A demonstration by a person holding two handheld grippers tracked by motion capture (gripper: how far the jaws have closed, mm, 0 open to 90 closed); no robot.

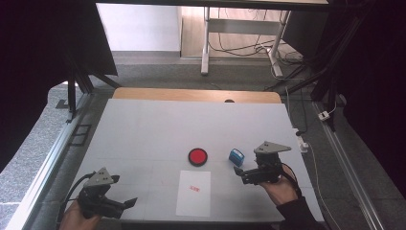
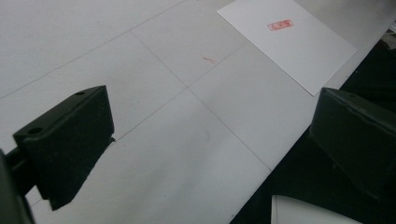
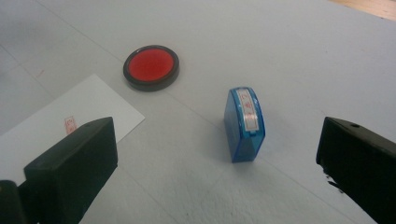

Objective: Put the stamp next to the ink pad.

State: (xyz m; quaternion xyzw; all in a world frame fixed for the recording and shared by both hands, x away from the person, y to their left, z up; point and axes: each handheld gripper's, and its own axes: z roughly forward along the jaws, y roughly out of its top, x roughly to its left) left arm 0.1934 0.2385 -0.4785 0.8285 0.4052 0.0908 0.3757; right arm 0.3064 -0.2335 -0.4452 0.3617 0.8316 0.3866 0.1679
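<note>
On the pale grey worktop (image 1: 143,129) we see the blue stamp (image 1: 236,156) standing just right of the round red ink pad (image 1: 197,156), above a white sheet (image 1: 193,193) bearing a red print. Our right gripper (image 1: 239,172) sits near the stamp, fingers spread, holding nothing. Our left gripper (image 1: 130,203) rests at the near edge, fingers likewise apart.

On the surface (image 1: 143,129), the sheet of paper (image 1: 193,193) lay near the person's edge, its stamped mark (image 1: 194,188) on its upper half. The ink pad (image 1: 197,156) sat just behind the sheet, and the stamp (image 1: 236,156) stood to the pad's right, apart from it.
</note>
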